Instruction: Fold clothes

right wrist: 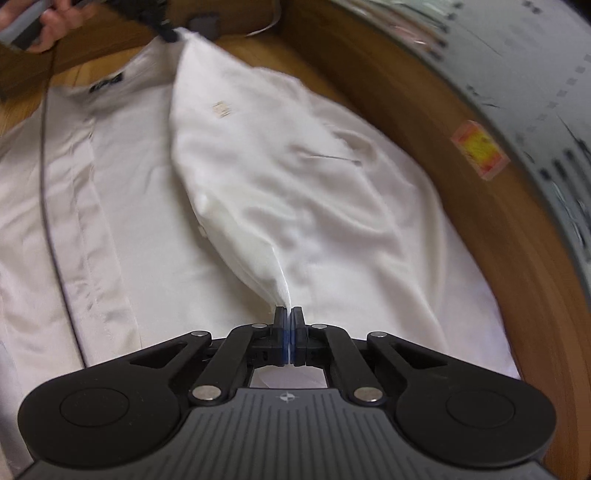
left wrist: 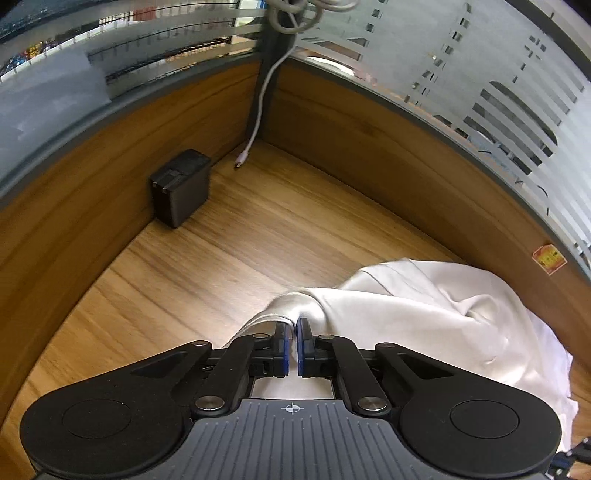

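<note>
A white satin-like button-up shirt (right wrist: 122,206) is seen spread across a wood-grain surface (left wrist: 229,236) set into a corner of wooden partition walls topped with frosted, striped glass panels (left wrist: 509,74). One side of the garment is raised off the surface and drawn taut between the two claws. In the right wrist view, the right claw (right wrist: 289,314) is clenched on a gathered point of the lifted white fabric, its blue-padded fingers (right wrist: 281,325) pressed together. At the top of the same view, the left claw (right wrist: 168,33) is seen gripping the far end of the lifted fold near the collar, where a dark label (right wrist: 106,84) is visible; a person's hand (right wrist: 55,22) appears beside it, blurred. In the left wrist view, the left claw (left wrist: 293,325) is nearly closed, with a bunched fold of the shirt (left wrist: 424,314) pinched between its blue pads. Farther back on the surface, a black rectangular box (left wrist: 183,186) stands against the left partition, and a white cable (left wrist: 258,110) hangs down in the corner, its plug end resting just above the wood. A red and yellow sticker (right wrist: 478,149) is fixed to the right partition.
</note>
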### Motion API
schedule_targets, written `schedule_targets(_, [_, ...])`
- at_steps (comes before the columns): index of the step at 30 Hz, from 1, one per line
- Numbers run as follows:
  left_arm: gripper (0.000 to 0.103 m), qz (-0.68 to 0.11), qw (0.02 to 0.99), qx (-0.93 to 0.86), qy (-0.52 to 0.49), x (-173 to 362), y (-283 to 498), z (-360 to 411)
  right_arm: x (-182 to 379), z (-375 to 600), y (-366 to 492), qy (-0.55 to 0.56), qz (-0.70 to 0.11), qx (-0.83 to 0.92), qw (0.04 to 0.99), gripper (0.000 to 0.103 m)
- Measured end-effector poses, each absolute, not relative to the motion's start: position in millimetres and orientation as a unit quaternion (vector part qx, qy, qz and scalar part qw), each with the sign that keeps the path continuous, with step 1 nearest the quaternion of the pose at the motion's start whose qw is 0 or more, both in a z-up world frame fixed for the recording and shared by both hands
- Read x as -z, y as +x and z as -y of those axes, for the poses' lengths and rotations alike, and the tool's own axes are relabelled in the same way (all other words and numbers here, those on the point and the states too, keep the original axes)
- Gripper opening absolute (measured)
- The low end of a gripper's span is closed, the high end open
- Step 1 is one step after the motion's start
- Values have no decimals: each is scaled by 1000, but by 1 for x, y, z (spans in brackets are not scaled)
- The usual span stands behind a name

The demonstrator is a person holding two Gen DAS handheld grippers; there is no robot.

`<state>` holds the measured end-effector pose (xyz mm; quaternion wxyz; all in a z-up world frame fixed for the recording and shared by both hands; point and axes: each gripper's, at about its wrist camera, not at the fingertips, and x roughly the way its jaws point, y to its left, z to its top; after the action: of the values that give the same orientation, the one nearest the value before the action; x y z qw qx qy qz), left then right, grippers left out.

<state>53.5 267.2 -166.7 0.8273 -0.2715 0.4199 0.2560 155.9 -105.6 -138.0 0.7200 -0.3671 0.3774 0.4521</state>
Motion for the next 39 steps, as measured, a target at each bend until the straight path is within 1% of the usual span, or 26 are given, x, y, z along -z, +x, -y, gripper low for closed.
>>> schedule_targets(10, [7,-489,798,-235,-262,152,52,-285,104,135,155,-316,-419,-456,718,2])
schedule_targets(13, [8,-505,796,-249,-224,156,57,-281,111,134,148,-326,-419,-453,716,7])
schedule_targets(15, [9,-513,795,-248,-209,161,58,-278,114,136,143,-320,-423,-451,718,17])
schedule_targets(16, [10,-516,794,-247,-204,162,58,-276,114,139,142,-312,-424,-449,722,18])
schedule_targets(17, [11,-520,794,-245,-200,164,57,-273,115,143,141,-306,-428,-442,726,19])
schedule_targets(19, [18,-523,795,-243,-188,166,55,-265,116,151,141,-292,-436,-429,735,19])
schedule_targets(23, [22,-530,800,-236,-152,170,48,-244,121,181,146,-247,-465,-378,762,24])
schedule_targets(25, [29,-531,804,-228,-138,174,44,-232,125,200,151,-219,-481,-344,776,24])
schedule_targets(28, [34,-536,807,-212,-124,181,39,-214,133,228,161,-171,-505,-290,794,24])
schedule_targets(32, [34,-550,800,-201,-128,190,38,-198,141,261,179,-105,-526,-231,812,24])
schedule_targets(34, [38,-554,798,-199,-132,193,38,-192,145,273,189,-75,-529,-210,819,25])
schedule_targets(36, [42,-553,797,-200,-135,195,37,-187,148,281,201,-47,-529,-193,825,31])
schedule_targets(39, [42,-552,798,-202,-137,196,36,-180,155,282,218,-27,-526,-180,831,35])
